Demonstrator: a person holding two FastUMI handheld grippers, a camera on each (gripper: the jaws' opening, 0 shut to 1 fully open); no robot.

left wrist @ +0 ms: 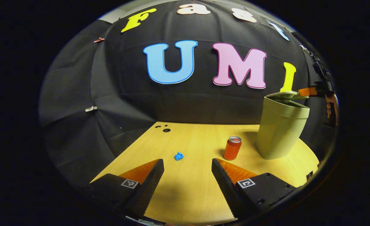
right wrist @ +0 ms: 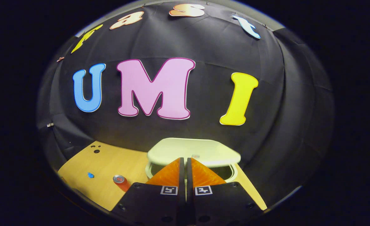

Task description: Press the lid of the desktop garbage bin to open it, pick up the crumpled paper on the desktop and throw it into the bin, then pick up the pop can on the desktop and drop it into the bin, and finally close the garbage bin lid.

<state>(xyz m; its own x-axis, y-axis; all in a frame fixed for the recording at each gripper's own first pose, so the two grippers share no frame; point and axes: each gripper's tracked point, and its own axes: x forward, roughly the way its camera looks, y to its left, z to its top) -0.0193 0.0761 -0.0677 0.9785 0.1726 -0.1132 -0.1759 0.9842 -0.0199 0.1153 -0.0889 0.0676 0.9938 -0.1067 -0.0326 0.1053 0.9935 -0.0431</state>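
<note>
Desktop (left wrist: pixel 185 194) bin (left wrist: pixel 279 131): lid (right wrist: pixel 192 152) ajar, interior unseen.

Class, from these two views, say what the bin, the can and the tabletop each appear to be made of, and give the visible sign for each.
Bin: probably matte plastic; smooth, even pale green walls, moulded lid.
Can: likely metal; silvery rimmed top, glossy orange-red side.
Tabletop: wood or wood-look laminate; pale surface with fine grain lines, low sheen. Which of the two is unclear.

No readable text on the pop can (left wrist: pixel 232 148), its label too small to make out, square coded markers (left wrist: pixel 246 183) on the gripper bodies, unreadable as text
</note>
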